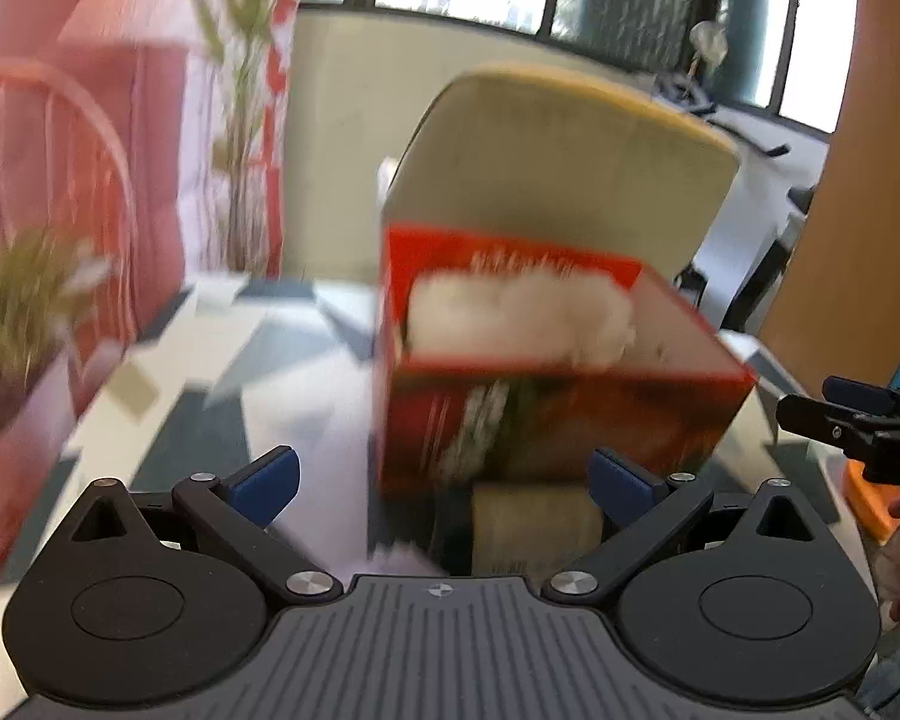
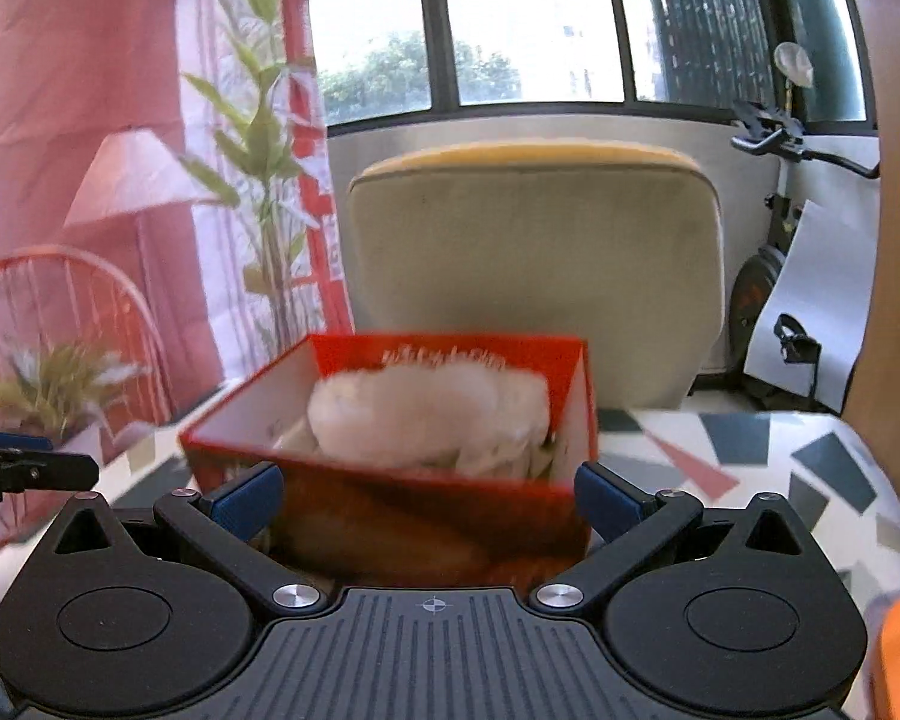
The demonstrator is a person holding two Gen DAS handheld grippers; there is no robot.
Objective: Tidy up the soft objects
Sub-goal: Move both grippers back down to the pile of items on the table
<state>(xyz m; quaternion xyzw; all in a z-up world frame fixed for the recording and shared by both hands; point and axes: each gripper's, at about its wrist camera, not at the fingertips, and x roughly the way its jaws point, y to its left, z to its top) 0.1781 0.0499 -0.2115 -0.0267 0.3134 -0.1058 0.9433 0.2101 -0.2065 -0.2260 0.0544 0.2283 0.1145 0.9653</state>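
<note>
Beige chair [image 2: 534, 276] upright at centre, behind patterned table [image 2: 750, 468]. Red box [image 2: 426, 516] at lower centre, tilted, open top showing white fluff [image 2: 432, 414] inside. Right gripper [image 2: 429, 501] level, aimed at the near wall, blue pads [image 2: 252, 495] spread, box between them; contact unclear through blur. Left gripper [image 1: 444, 480] spread wide at bottom centre, box [image 1: 558, 408] just ahead toward its right pad, bare table at left. Plant [image 2: 258, 138] upper left

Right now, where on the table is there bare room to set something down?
Bare patterned table lies right of the red box, below the chair. More shows left of the box, toward the potted plant. The middle is crowded by the box.
</note>
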